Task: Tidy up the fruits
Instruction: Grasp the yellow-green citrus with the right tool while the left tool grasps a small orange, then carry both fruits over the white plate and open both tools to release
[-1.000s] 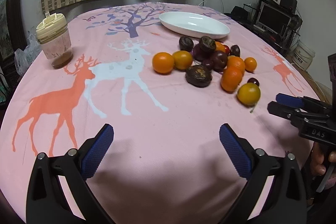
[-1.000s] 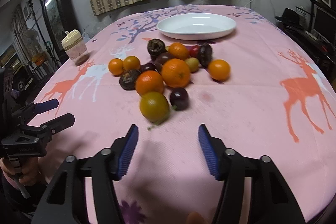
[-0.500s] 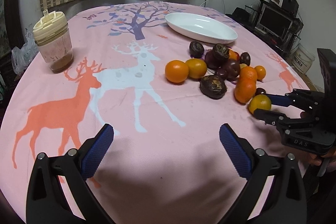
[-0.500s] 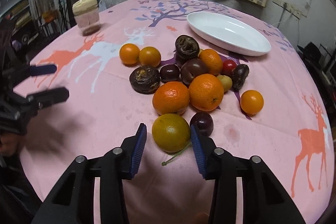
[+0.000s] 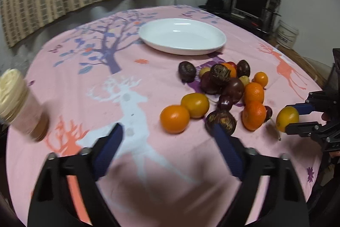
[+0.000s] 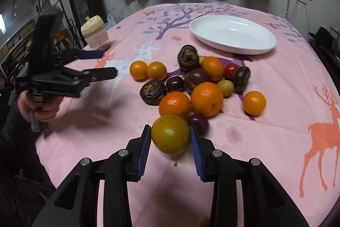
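A pile of fruit lies on the pink tablecloth: several oranges [image 6: 206,98], dark wrinkled passion fruits [image 6: 153,92], dark plums and a red tomato [image 6: 231,69]. My right gripper [image 6: 171,136] is shut on a yellow-green orange [image 6: 170,133] at the pile's near edge; it also shows in the left wrist view [image 5: 287,118]. My left gripper [image 5: 167,146] is open and empty, above the cloth left of the pile, near two small oranges [image 5: 174,119]. An empty white oval dish [image 6: 232,34] sits behind the pile.
A lidded jar [image 6: 95,34] with pinkish contents stands at the table's far left. Curtains hang behind the table. A monitor and shelves [image 5: 250,3] stand beyond the right side. The table edge [image 6: 42,148] drops off near my grippers.
My right gripper closed in on the yellow-green orange and now grips it. My left gripper moved forward and right, closer to the fruit pile.
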### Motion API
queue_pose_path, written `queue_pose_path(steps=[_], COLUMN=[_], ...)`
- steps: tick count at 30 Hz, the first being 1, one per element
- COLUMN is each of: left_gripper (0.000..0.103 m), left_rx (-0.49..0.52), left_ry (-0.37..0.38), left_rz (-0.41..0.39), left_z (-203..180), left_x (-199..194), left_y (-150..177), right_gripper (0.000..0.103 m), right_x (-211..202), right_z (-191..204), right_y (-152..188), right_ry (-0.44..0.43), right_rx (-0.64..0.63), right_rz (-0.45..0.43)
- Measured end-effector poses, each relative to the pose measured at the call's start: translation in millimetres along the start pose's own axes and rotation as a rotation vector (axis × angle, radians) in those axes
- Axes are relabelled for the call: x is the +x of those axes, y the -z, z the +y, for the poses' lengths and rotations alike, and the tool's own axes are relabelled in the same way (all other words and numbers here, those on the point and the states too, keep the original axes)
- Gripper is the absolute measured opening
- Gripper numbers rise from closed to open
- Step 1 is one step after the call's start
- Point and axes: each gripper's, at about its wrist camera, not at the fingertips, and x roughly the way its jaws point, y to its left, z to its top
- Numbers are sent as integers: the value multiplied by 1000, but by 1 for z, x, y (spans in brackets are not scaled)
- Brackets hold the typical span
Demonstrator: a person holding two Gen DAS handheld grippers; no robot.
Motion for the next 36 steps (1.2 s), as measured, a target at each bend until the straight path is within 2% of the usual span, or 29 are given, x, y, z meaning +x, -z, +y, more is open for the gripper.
queue_pose_path(steps=[3, 9, 10, 11, 17, 22, 26, 29, 32, 36], left_gripper=[53, 48, 46, 39, 39, 39, 39, 39, 39, 39], left_rx=[26, 72, 71, 73, 85, 36, 11, 14, -4, -1], left_ry=[49, 32, 38, 49, 39, 56, 75, 74, 106, 44], left_rz=[40, 78, 77, 77, 71, 40, -34, -78, -64, 0], left_z=[1, -4, -4, -4, -7, 4, 6, -1, -7, -14], left_x=[23, 48, 49, 49, 45, 27, 12, 22, 56, 116], left_y=[-9, -6, -6, -5, -3, -10, -51, -91, -134, -168], right_gripper=[37, 37, 37, 37, 37, 37, 37, 38, 38, 38], right_x=[-7, -15, -16, -16, -12, -9, -1, 20, 50, 102], right_z=[-9, -19, -20, -22, -31, -38, -56, -81, -103, -138], right_y=[3, 1, 1, 0, -8, -27, -63, -105, -137, -166], right_ry=[0, -2, -7, -11, -14, -16, -22, 19, 72, 114], right_rx=[42, 80, 84, 88, 112, 112, 137, 176, 189, 248], right_rz=[-10, -43, -45, -46, -50, -71, -125, -183, -188, -119])
